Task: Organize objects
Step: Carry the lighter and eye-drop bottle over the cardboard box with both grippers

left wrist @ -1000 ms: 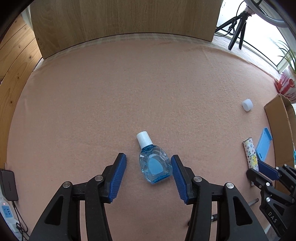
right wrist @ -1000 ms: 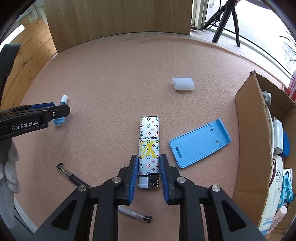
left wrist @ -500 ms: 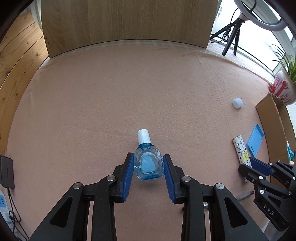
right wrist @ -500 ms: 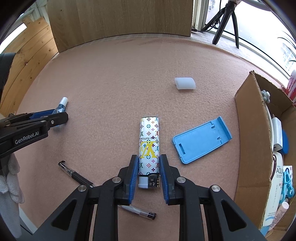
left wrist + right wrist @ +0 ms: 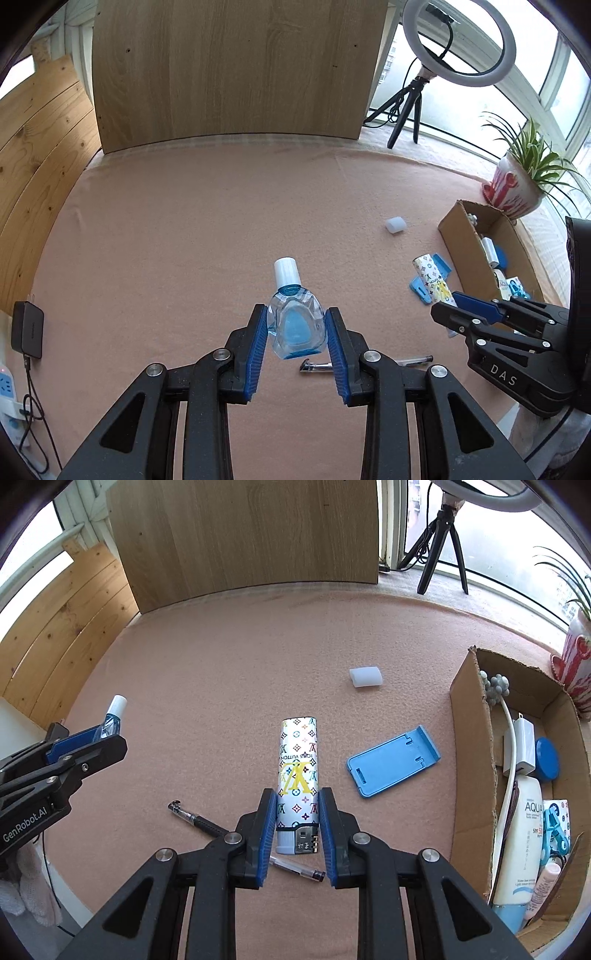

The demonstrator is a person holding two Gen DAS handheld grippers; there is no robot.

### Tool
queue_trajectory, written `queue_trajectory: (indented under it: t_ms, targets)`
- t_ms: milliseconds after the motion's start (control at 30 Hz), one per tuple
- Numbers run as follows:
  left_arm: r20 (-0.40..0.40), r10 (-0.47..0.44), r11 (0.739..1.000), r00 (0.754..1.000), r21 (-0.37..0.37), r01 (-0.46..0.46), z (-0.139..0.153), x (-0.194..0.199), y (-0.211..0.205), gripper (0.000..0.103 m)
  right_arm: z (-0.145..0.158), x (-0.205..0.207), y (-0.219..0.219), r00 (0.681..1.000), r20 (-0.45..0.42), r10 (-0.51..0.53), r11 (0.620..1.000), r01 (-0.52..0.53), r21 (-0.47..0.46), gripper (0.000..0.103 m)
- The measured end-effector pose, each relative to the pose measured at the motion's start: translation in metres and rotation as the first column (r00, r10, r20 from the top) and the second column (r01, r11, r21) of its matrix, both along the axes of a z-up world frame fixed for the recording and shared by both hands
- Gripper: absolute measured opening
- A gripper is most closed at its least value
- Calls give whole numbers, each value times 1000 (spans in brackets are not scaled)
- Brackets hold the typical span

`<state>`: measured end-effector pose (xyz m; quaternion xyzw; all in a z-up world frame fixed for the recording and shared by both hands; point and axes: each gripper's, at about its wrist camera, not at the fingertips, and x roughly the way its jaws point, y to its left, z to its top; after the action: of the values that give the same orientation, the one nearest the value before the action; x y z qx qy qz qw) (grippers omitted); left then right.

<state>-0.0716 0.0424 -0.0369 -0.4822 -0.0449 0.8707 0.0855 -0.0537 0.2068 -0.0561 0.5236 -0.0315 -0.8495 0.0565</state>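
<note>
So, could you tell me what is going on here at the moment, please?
A person is tidying small items off a pink cloth with a handheld gripper in each hand. The left gripper is shut on a small blue eye-drop bottle, and the right gripper is shut on a patterned lighter. A blue phone stand, a white cap and a pen lie on the cloth beside a part-filled cardboard box.

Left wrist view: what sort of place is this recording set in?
Probably a home sunroom or balcony corner set up for filming: curved windows, a ring light on a tripod, a potted plant, and a pink cloth-covered table.
</note>
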Motion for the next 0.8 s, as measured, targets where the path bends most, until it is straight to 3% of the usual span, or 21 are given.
queue_trajectory:
  t_ms: [300, 800]
  targets:
    - [-8, -87, 995, 996, 53, 87, 17, 5, 42, 34, 29, 13, 17, 998, -65, -13, 998, 16, 54, 21]
    - [-19, -248, 965, 968, 79, 249, 20, -5, 144, 34, 43, 46, 84, 987, -106, -121, 989, 129, 73, 21]
